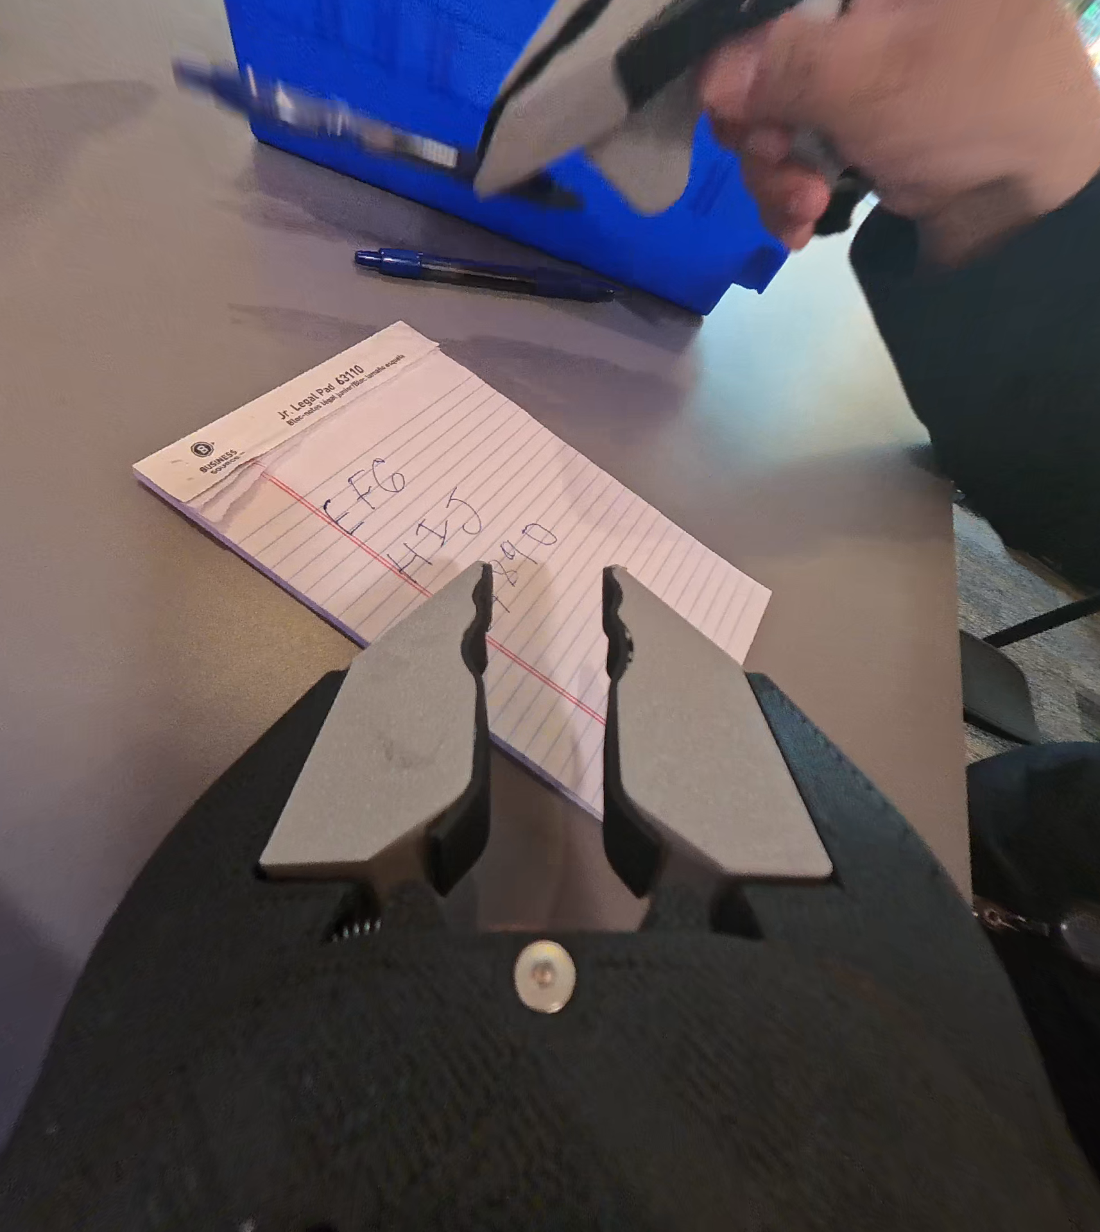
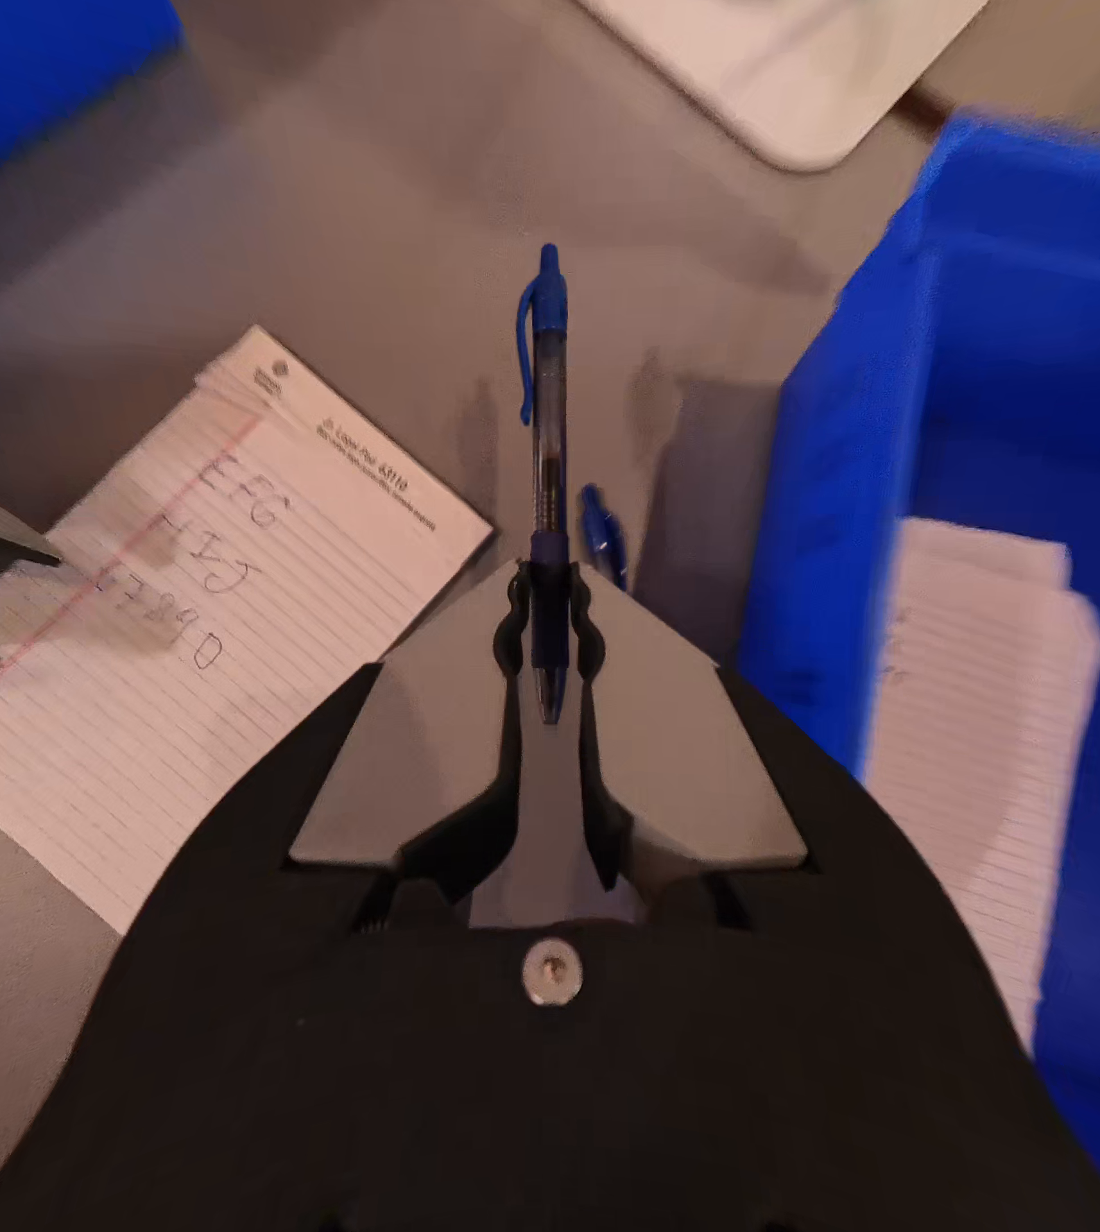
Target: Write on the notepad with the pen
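Observation:
A white lined notepad with handwriting on it lies on the grey table; it also shows in the right wrist view. My left gripper is open and empty, hovering over the pad's near end. My right gripper is shut on a blue pen by its dark grip, with the tip pointing back toward the camera and the clip end forward. In the left wrist view the right gripper is blurred above the table with that pen sticking out to the left.
A second blue pen lies on the table beside a blue bin; the pen also shows in the right wrist view. The bin holds loose lined sheets. A white object lies beyond. A person's sleeve is on the right. The grippers' ends are close to 15 cm from one another.

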{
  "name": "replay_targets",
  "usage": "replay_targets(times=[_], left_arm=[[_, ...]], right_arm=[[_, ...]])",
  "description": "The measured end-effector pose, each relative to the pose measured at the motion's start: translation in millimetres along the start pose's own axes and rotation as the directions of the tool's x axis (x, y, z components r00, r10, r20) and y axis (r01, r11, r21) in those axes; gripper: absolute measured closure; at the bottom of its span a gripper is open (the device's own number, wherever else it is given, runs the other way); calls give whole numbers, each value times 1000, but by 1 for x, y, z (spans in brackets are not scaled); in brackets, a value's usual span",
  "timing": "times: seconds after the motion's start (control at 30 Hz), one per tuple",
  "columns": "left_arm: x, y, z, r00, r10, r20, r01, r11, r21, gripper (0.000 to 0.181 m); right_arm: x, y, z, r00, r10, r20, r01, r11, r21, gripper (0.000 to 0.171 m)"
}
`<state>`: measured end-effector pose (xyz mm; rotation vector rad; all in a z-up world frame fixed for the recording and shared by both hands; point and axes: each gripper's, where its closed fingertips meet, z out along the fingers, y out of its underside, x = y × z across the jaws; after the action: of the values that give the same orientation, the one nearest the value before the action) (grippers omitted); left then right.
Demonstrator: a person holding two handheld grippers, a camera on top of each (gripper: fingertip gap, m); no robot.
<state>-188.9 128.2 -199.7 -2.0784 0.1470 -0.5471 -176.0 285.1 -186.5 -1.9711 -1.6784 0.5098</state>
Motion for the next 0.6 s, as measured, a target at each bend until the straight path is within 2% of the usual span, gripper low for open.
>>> replay_targets(times=[0.07,0.1,0.37,0.5,0.57,0.6], left_arm=[[0,1,0,1000,0,3,0,1000,-5,151],[0,1,0,1000,0,5,0,1000,-8,151],[5,5,2,1000,6,-8,-6,1000,-27,151],[5,4,2,1000,13,-2,-13,1000,-25,151],[6,4,1,1000,26,-1,-26,999,-24,150],[9,5,1,999,38,-9,-38,999,-30,149]], right_arm=[[-7,20,23,998,38,58,-32,995,-96,163],[-2,29,31,998,47,37,-42,991,-126,163],[39,39,34,976,108,-190,-130,986,-108,163],[40,25,21,964,97,-248,-104,994,-17,158],[19,13,13,982,12,-188,-7,1000,29,147],[-6,8,10,995,-48,-86,54,997,62,146]])
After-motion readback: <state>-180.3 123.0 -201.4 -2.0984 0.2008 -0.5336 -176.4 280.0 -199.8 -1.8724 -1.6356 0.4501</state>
